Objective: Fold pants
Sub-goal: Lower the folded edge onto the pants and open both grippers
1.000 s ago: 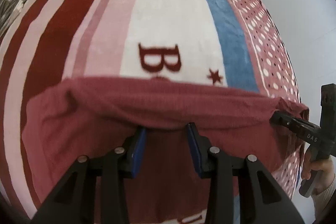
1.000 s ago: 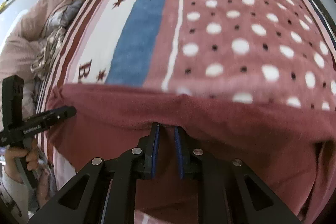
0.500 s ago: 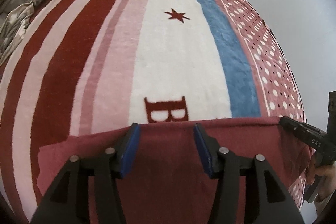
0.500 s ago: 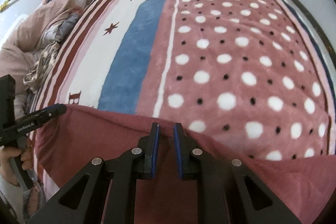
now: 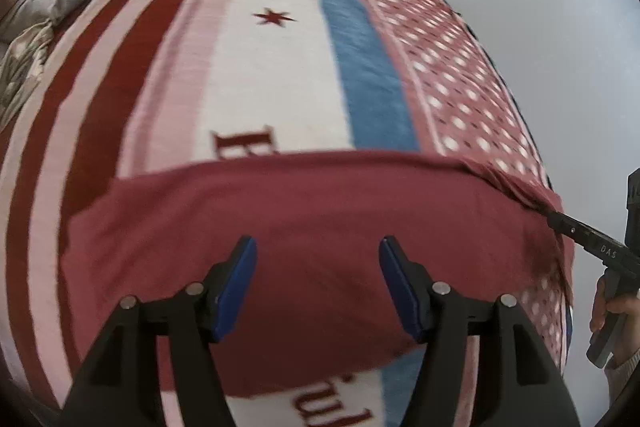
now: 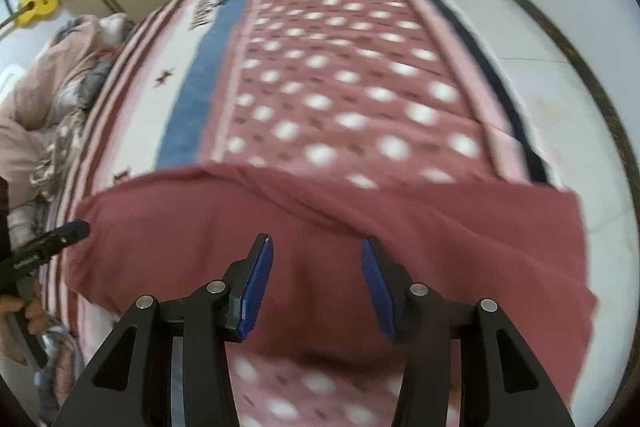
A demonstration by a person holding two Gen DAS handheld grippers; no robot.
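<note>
The dark red pants [image 5: 304, 211] lie folded across the near end of the bed, a broad flat band; they also show in the right wrist view [image 6: 400, 227]. My left gripper [image 5: 318, 267] is open and empty, hovering just above the pants' middle. My right gripper [image 6: 316, 263] is open and empty above the pants near their right part. The right gripper's finger shows at the pants' right edge in the left wrist view [image 5: 576, 231]. The left gripper's fingertip shows at the pants' left edge in the right wrist view [image 6: 68, 231].
A striped, starred and dotted blanket [image 5: 280, 67] covers the bed. Crumpled bedding [image 6: 48, 99] lies along the left side. A yellow guitar [image 6: 36, 7] leans by the wardrobe. White floor [image 6: 540, 67] runs along the bed's right edge.
Both grippers opened and let go of the pants' edge, then pulled back and up. The pants now lie flat on the blanket.
</note>
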